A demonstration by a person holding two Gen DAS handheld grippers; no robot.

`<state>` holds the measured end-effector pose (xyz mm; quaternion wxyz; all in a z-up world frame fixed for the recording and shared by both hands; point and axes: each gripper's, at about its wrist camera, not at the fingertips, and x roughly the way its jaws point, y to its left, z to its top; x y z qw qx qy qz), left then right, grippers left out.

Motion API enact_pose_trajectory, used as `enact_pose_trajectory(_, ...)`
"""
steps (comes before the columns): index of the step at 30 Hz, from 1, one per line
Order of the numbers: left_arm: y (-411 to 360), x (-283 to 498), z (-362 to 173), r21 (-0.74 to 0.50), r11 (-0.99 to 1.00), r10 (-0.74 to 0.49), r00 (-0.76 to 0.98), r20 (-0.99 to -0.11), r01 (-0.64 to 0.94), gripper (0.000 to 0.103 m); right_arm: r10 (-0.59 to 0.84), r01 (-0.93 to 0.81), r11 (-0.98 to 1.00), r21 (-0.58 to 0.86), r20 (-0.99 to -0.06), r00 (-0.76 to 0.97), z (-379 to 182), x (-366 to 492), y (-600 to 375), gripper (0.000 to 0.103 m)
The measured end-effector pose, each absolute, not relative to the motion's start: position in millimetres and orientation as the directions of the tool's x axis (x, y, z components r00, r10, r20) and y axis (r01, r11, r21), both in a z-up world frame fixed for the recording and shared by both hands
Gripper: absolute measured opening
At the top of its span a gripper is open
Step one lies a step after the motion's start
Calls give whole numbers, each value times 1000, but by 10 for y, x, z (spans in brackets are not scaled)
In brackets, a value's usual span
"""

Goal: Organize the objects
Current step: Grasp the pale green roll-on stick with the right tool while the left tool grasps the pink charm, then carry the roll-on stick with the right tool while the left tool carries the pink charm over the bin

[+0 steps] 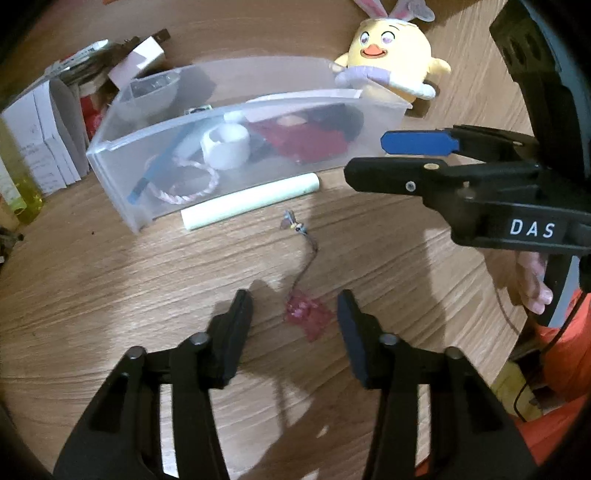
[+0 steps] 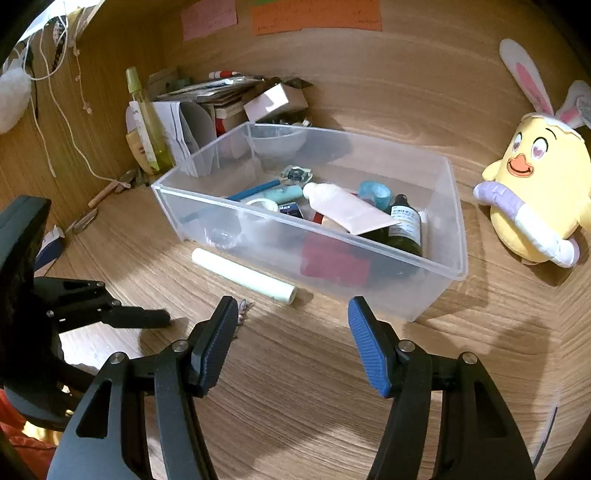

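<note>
While the pink charm (image 1: 308, 314) lies on the table (image 1: 110, 295) between their wide-open fingers, the left tongs (image 1: 293, 325) hover low, gripping nothing. The right tongs (image 2: 291, 339) gape empty, near the roll (image 2: 243, 275) beside the bin (image 2: 369, 258).

White capitals "DAS" read on the black body of the right gripper (image 1: 384, 157), seen in the left wrist view to the right of and beyond the left fingers. In the right wrist view, ahead of the fingers inside the clear bin (image 2: 436, 295), a small dark blue box (image 2: 290, 210) carries white lettering "Max". Dark bottle (image 2: 406, 229) beside it has a white label, print too small to read. Pink note (image 2: 208, 16) and orange note (image 2: 317, 14) on far wall: writing illegible
</note>
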<state>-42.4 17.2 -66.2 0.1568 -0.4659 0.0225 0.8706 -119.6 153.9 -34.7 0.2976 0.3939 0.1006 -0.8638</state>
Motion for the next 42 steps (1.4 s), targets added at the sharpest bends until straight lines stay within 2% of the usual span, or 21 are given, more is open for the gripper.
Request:
enact_pose_trajectory(1, 168, -417, -664, -96, -952, 243, -522, -818, -292, 30, -434, 596, -801, 59, -743, -510, -355, -1204, 1527, 58)
enact_pose_trajectory(2, 155, -408, -662, -95, -951, 243, -523, -817, -293, 27, -434, 600, -798, 58, -746, -505, -364, -1210, 1508, 58)
enact_pose_trajectory(9, -6, -323, -668, -93, -958, 232, -544, -806, -271, 27, -419, 640, -767, 38, -785, -456, -516, -1276, 1283, 58)
enact_pose_trajectory(18, -563, -322, -655, -142, -983, 185, -565, -804, -120, 27, -379, 683, -730, -35, -810, -447, -620, -1359, 905, 58)
enact_pose_trajectory(25, -704, -283, -656, -148, -985, 171, -575, -800, -86, 27, -360, 728, -683, -51, -844, -397, -731, -1382, 672, 57)
enact_pose_trajectory(27, -683, -291, -657, -146, -985, 169, -578, -798, -88, 27, -373, 727, -687, -15, -851, -370, -752, -1418, 679, 53)
enact_pose_trajectory(29, -706, -279, -660, -149, -985, 173, -580, -796, -90, 27, -374, 718, -696, -1, -853, -364, -737, -1445, 712, 42)
enact_pose_trajectory(30, -708, -282, -660, -151, -984, 175, -581, -795, -90, 27, -373, 714, -700, 1, -853, -365, -731, -1449, 727, 33)
enact_pose_trajectory(37, -726, -303, -630, -179, -980, 197, -588, -784, -90, 27, -441, 724, -684, 91, -841, -312, -714, -1296, 849, 15)
enact_pose_trajectory(42, -656, -278, -497, -166, -980, 196, -617, -762, -107, 27, -460, 722, -684, 106, -830, -314, -709, -1160, 915, 14)
